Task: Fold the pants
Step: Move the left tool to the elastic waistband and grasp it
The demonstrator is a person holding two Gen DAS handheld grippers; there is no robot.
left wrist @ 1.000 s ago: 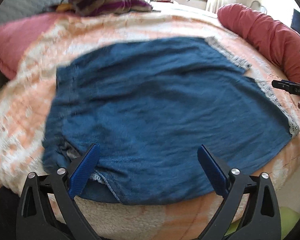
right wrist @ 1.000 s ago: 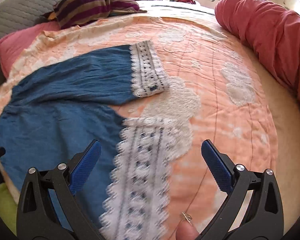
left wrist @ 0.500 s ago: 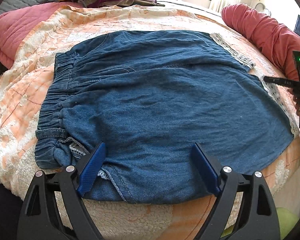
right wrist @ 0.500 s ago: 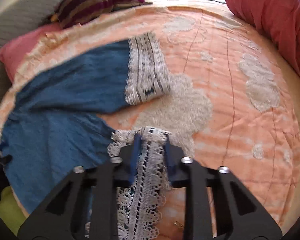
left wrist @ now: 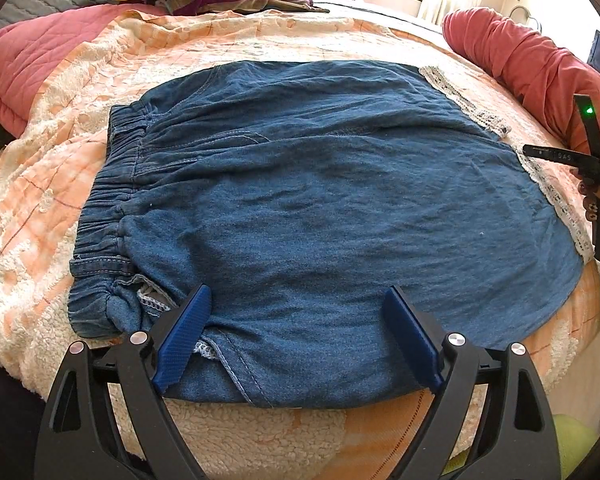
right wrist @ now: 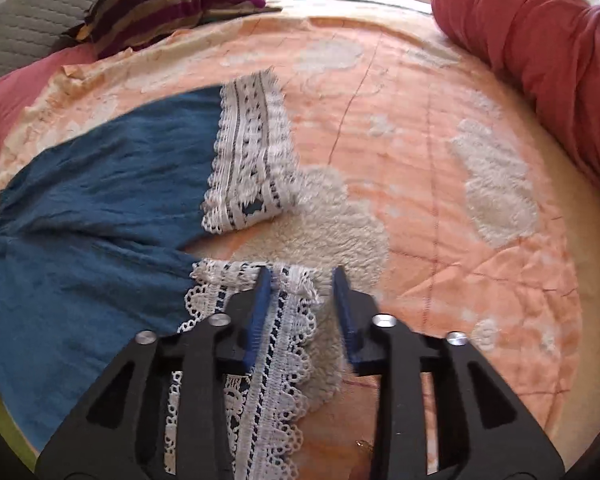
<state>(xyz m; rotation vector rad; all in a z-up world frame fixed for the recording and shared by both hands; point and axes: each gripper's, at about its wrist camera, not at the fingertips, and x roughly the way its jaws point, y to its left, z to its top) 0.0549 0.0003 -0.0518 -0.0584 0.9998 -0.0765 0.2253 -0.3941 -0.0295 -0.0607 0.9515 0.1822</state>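
Two grippers are working the blue denim pants, which are lying flat across the peach quilted bedspread. The left gripper is hovering with its blue pads spread wide over the near side seam, the elastic waistband off to its left, gripping nothing. The right gripper is sitting partly closed around the near leg's white lace cuff; its left pad is touching the lace, but a gap is showing, so no firm pinch yet. The far leg's cuff is lying just ahead. The first fold is apparently starting; next, the right gripper is needing a secure pinch before carrying this leg over.
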